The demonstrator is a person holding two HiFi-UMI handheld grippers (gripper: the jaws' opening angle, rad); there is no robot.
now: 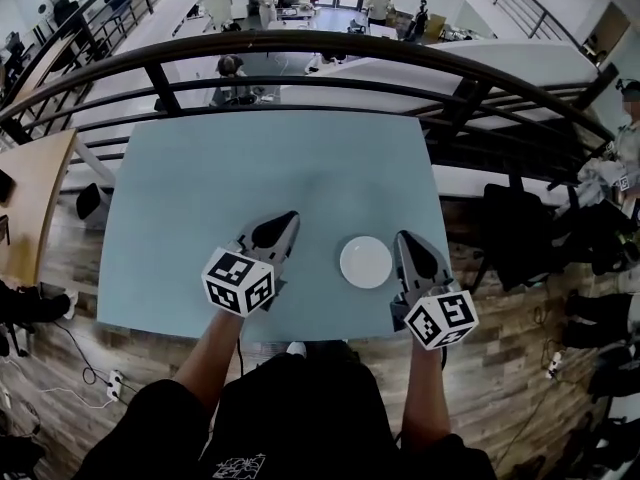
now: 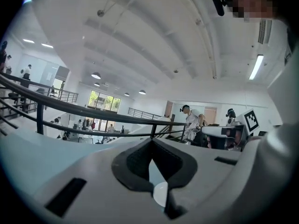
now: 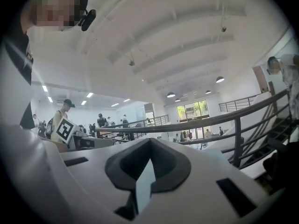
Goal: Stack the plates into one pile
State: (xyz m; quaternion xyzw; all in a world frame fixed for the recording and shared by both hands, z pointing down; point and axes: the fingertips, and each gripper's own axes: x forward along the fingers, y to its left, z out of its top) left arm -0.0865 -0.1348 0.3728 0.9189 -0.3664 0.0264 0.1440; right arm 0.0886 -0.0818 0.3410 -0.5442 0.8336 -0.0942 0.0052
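My left gripper [image 1: 283, 222] and right gripper [image 1: 408, 240] had fingers pressed together, both empty. The plates [image 1: 366, 262] (one white pile) sat on the table [image 1: 200, 188] between them, just beside my right fingers.

From the head view we look steeply down over the near edge of the table [image 1: 180, 218]. We see its whole top and the railing [image 1: 300, 53] beyond the far edge. The cameras on the left gripper [image 1: 283, 220] and the right gripper [image 1: 404, 240] sit close behind their jaws and face about level, toward that far edge. All three views share the railing.
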